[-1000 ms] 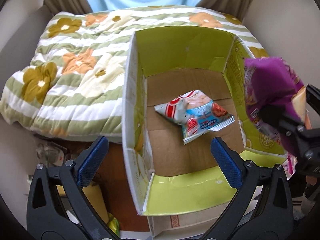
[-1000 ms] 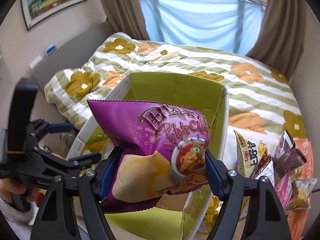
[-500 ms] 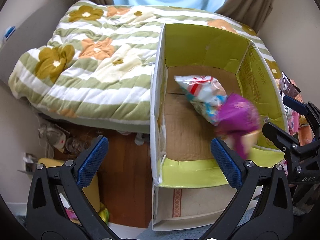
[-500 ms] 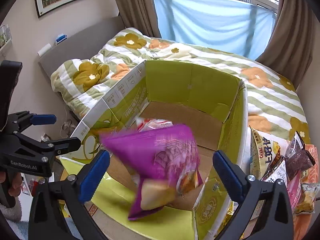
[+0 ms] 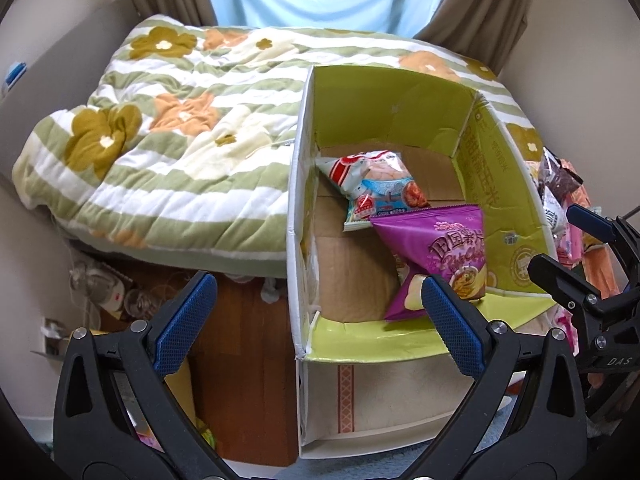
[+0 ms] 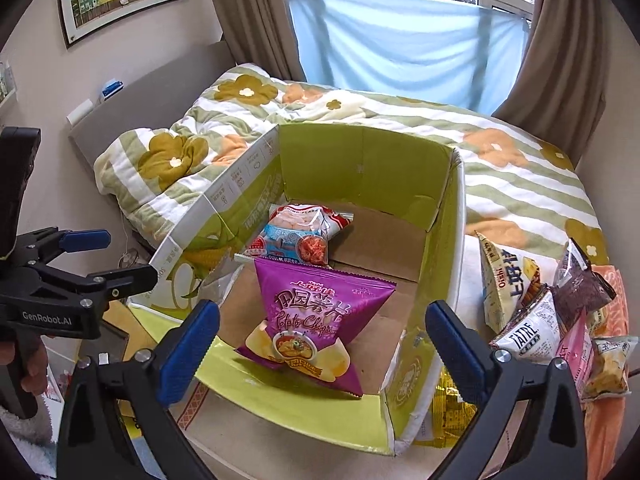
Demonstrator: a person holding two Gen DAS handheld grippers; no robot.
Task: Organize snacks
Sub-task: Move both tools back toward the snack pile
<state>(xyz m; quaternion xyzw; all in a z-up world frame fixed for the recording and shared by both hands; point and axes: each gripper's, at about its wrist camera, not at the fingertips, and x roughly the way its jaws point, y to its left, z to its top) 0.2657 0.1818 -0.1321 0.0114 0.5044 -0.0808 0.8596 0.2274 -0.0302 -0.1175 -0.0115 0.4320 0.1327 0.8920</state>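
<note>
An open cardboard box [image 5: 500, 184] [image 6: 360, 160] with green inner walls stands beside the bed. A purple potato chip bag [image 5: 440, 248] [image 6: 316, 320] lies inside, leaning on the box's near flap. A white, red and blue snack bag [image 5: 376, 188] [image 6: 300, 232] lies behind it on the box floor. My left gripper [image 5: 316, 320] is open and empty, above the box's near left corner. My right gripper [image 6: 322, 340] is open and empty, just in front of the purple bag.
A floral green-striped quilt [image 5: 160, 140] [image 6: 520, 184] covers the bed around the box. Several loose snack bags [image 6: 544, 308] [image 5: 560, 192] lie to the right of the box. Wood floor and clutter [image 5: 112, 292] lie at lower left. Curtains [image 6: 400, 48] hang behind.
My right gripper opened and let go of the purple chip bag, which dropped into the box and came to rest. My left gripper drew back and left of the box.
</note>
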